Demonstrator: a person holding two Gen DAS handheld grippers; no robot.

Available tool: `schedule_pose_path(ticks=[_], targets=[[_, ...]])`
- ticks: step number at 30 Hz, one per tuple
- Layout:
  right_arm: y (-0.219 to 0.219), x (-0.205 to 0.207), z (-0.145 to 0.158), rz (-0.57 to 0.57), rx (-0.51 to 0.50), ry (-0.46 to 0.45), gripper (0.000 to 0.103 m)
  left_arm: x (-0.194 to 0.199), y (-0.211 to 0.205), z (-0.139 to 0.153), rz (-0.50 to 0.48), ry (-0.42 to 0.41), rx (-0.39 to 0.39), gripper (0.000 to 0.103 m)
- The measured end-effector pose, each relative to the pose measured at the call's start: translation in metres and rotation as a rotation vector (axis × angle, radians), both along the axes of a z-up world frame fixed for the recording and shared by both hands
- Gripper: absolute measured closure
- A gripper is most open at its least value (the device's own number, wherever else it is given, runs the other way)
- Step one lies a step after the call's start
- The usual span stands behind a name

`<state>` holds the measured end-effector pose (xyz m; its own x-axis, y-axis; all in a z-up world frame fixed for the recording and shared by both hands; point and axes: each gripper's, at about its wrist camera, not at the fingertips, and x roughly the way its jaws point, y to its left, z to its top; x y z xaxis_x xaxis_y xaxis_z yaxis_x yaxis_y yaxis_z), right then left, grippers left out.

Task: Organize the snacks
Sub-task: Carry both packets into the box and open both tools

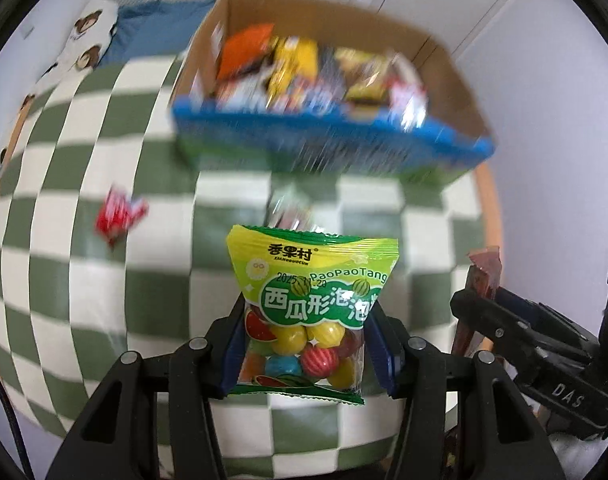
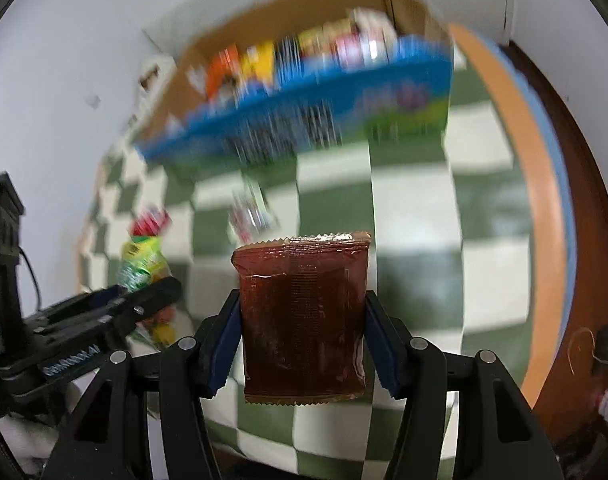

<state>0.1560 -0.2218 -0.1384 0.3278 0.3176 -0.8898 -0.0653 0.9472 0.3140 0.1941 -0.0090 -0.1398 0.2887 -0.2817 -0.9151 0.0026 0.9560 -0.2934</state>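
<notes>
Holding one snack packet in each gripper above the green-and-white checked cloth point(image 1: 104, 320).

In the left wrist view, the left gripper point(image 1: 304, 340) has its jaws clamped on the sides of a green and yellow plastic bag of round gumballs point(image 1: 309, 304), at lower centre. In the right wrist view, the right gripper point(image 2: 304, 338) has its jaws clamped on a dark brown translucent sachet point(image 2: 302, 316), also lower centre. A brown cardboard box with a blue printed front point(image 1: 327, 136), filled with mixed wrapped snacks, sits blurred in the upper centre. A small red wrapped snack point(image 1: 118, 216) lies on the cloth at left, apart from the box; another blurred packet point(image 2: 250, 210) lies just below the box.
</notes>
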Motion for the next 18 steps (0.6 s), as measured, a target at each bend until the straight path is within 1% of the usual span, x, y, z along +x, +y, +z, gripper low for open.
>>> schedule_pose_path(ticks=[4,6,8,10,11,13,16,18], targets=[[-0.002,0.044,0.042,-0.004,0.0,-0.082,0.043,0.043,-0.005,0.027,-0.02,-0.033,-0.015,0.053],[-0.003,0.07,0.057,-0.006,-0.024,-0.116,0.043,0.069,-0.008,0.04,-0.046,-0.027,-0.017,0.053],[-0.005,0.101,0.065,-0.011,-0.047,-0.13,0.043,0.1,-0.012,0.048,-0.061,-0.036,-0.009,0.053],[-0.006,0.129,0.066,-0.021,-0.056,-0.126,0.043,0.127,-0.013,0.048,-0.072,-0.032,0.004,0.053],[-0.007,0.147,0.066,-0.021,-0.062,-0.119,0.043,0.148,-0.016,0.047,-0.087,-0.019,0.014,0.053],[-0.008,0.176,0.062,-0.02,-0.069,-0.098,0.043,0.173,-0.016,0.043,-0.094,0.002,0.011,0.053],[-0.004,0.224,0.05,-0.009,-0.072,-0.051,0.043,0.222,-0.016,0.028,-0.097,0.055,0.022,0.053],[0.001,0.252,0.038,-0.001,-0.092,-0.021,0.043,0.247,-0.015,0.017,-0.094,0.084,0.024,0.053]])
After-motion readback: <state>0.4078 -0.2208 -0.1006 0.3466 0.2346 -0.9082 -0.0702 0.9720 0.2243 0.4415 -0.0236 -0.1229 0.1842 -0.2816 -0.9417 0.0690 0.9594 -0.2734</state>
